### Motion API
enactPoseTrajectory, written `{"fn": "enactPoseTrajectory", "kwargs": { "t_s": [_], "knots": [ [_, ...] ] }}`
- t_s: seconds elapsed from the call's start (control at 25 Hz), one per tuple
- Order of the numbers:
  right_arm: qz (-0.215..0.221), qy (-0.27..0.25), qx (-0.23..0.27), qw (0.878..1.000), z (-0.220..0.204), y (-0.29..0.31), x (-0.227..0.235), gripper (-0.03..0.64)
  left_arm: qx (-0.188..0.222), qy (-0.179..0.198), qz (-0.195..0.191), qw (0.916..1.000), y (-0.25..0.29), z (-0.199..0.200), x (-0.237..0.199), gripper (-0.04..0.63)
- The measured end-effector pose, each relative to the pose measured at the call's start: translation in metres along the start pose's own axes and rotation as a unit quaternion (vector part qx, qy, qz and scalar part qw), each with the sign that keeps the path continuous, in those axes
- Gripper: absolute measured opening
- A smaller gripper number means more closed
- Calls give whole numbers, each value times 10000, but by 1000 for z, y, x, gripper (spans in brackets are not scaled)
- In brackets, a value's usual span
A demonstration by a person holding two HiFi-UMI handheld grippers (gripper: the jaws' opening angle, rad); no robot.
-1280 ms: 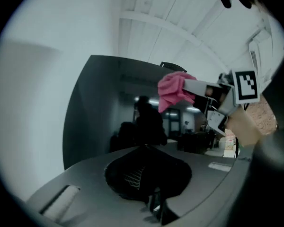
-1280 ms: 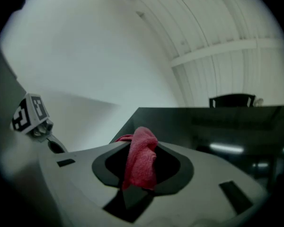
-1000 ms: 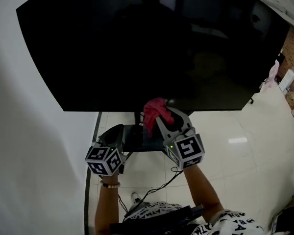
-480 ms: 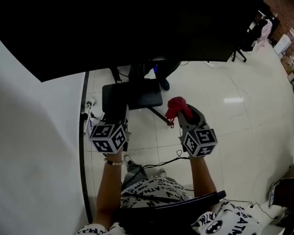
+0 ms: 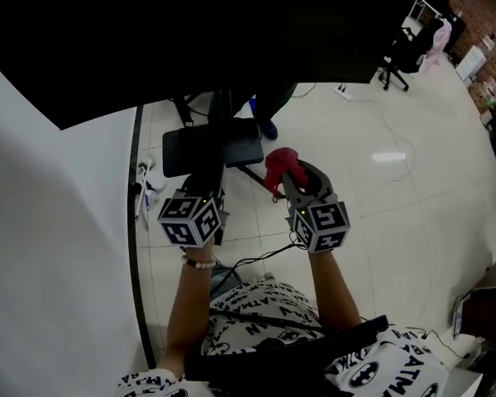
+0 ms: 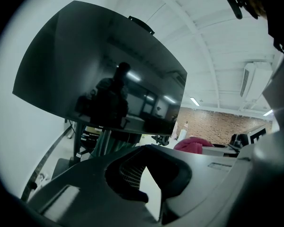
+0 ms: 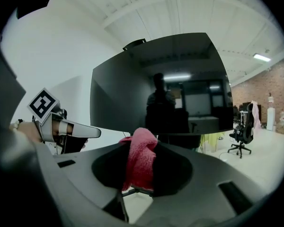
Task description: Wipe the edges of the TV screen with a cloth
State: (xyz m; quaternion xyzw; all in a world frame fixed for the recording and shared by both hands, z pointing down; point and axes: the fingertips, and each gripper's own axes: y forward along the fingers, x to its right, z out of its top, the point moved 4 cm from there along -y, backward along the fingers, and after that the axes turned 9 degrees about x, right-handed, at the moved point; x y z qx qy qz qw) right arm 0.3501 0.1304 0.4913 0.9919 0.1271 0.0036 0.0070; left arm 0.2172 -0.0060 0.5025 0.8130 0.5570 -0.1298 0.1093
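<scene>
Cloth: the red cloth (image 5: 279, 165) was bunched between the fingers of the right gripper (image 7: 143, 149), in front of the person and low, over the floor
Right fingers: closed on the cloth, with a fold poking out above the tips
Left fingers: the left gripper (image 6: 149, 148) had its fingers closed tip to tip on nothing
Screen from the cloth: the TV screen (image 5: 190, 31) lay ahead of and above the cloth, clearly apart from it; nothing touched the glass or frame
Edge axis: the nearest edge was the lower one (image 5: 231, 99), running side to side across the person's front and dropping toward the left end in the head view
Nearer hand: both grippers were about level; the right sat below the middle of that edge, the left beside it toward the wall, over the stand base (image 5: 200, 145)
Judged move: the right gripper would probably need to go up and forward to lay the cloth on the lower edge, then slide along it; the left looked to have no part yet
Surface: the screen was dark, glossy and switched off, with room lights and a dim figure mirrored in it, so smears would likely show
Room: pale tiled floor (image 5: 380, 197), white wall (image 5: 58, 246) at the left, a cable (image 5: 260, 259) trailing by the person's feet, an office chair (image 5: 401, 52) well off to the right, brick wall (image 7: 270, 86) beyond
</scene>
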Motion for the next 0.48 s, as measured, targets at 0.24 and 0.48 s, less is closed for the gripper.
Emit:
{"fn": "enactPoseTrajectory", "kwargs": {
  "t_s": [0.24,0.48],
  "knots": [
    [44,66,62,9999,4,2,1,126,-7,-156,-55,9999,4,0,3,-11],
    [47,69,138,9999,13,4,0,125,-131,-269,-30,9995,8,5,1,-11]
  ]
}}
